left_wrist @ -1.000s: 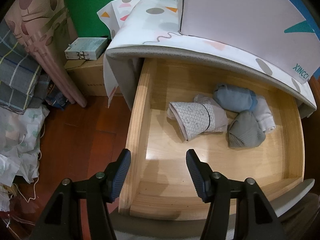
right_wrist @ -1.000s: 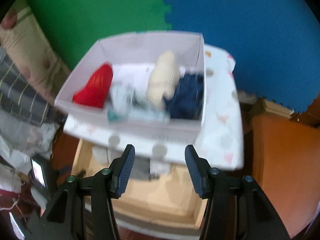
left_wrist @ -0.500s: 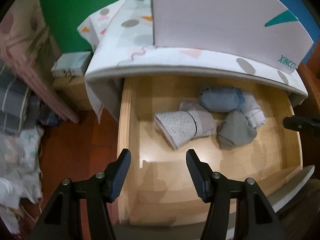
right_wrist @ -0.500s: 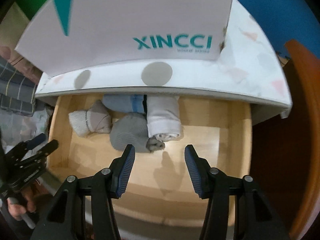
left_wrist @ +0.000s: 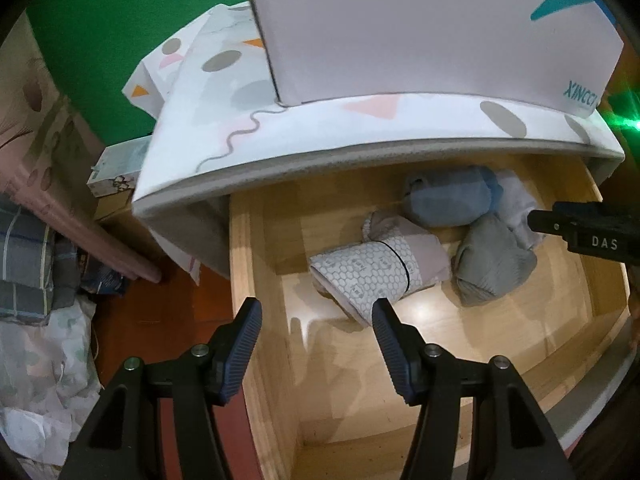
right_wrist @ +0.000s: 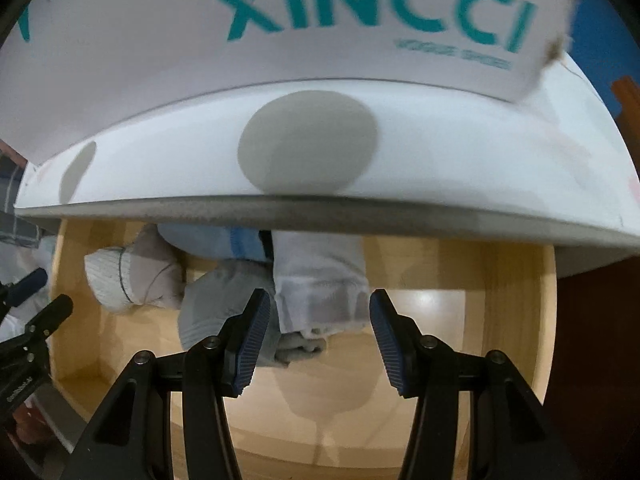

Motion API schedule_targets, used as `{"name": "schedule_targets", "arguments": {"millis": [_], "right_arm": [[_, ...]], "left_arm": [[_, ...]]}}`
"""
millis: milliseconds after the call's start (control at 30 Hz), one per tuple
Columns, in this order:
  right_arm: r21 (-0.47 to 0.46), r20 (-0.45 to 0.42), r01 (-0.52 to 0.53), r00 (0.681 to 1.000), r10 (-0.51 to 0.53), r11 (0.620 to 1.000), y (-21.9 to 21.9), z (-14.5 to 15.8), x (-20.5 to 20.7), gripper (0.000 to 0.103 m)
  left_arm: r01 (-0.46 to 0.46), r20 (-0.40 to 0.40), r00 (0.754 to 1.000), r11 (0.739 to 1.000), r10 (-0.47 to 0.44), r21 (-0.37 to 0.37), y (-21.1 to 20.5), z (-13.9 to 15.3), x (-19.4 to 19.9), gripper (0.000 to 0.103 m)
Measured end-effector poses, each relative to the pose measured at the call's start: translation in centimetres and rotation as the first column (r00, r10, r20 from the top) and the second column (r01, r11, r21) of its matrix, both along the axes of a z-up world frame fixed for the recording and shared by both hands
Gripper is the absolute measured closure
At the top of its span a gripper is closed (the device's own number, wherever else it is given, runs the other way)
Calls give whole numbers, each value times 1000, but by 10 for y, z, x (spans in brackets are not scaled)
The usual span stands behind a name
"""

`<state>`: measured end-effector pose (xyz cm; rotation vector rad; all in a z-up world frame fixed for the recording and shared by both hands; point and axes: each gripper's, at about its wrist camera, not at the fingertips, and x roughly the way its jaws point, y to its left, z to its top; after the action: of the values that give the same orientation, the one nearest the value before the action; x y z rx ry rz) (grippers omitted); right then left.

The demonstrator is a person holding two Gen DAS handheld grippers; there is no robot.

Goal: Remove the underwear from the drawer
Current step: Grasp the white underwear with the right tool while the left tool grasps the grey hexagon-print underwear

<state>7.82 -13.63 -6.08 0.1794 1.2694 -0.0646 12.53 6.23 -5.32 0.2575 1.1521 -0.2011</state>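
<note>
An open wooden drawer (left_wrist: pixel 256 264) (right_wrist: pixel 516 280) holds several rolled pieces of underwear: a patterned white-and-pink roll (left_wrist: pixel 372 272) (right_wrist: pixel 128 276), a blue one (left_wrist: pixel 448 196) (right_wrist: pixel 216 240), a grey one (left_wrist: pixel 492 268) (right_wrist: pixel 216 304) and a white one (left_wrist: pixel 516 204) (right_wrist: pixel 320 284). My left gripper (left_wrist: pixel 316 344) is open and empty above the drawer's left front, just short of the patterned roll. My right gripper (right_wrist: pixel 316 340) is open and empty, low over the drawer with the white roll between its fingers' line; its tip shows in the left wrist view (left_wrist: pixel 580 232).
A white box marked XINCCI (left_wrist: pixel 420 28) (right_wrist: pixel 280 20) stands on the patterned cloth-covered top (left_wrist: pixel 224 120) (right_wrist: pixel 400 152) above the drawer. Left of the cabinet are a small box (left_wrist: pixel 116 168), folded cloth (left_wrist: pixel 28 264) and red floor (left_wrist: pixel 168 300).
My right gripper has dropped from above the box down into the drawer, close to the white roll. My left gripper has moved closer to the patterned roll.
</note>
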Motion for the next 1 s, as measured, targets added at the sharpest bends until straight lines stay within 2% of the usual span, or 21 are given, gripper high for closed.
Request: {"name": "schedule_targets", "arguments": {"millis": [367, 600, 1000], "right_arm": [[-27, -62, -21, 998, 19, 999, 10, -17, 15, 52], [-33, -79, -13, 997, 10, 999, 8, -21, 20, 66], [-8, -156, -4, 988, 3, 1000, -8, -21, 3, 68]], "left_arm": [[71, -17, 997, 997, -71, 16, -16, -8, 13, 44], [108, -47, 993, 994, -107, 8, -29, -14, 16, 44], [138, -100, 986, 990, -136, 14, -50, -28, 28, 44]]}}
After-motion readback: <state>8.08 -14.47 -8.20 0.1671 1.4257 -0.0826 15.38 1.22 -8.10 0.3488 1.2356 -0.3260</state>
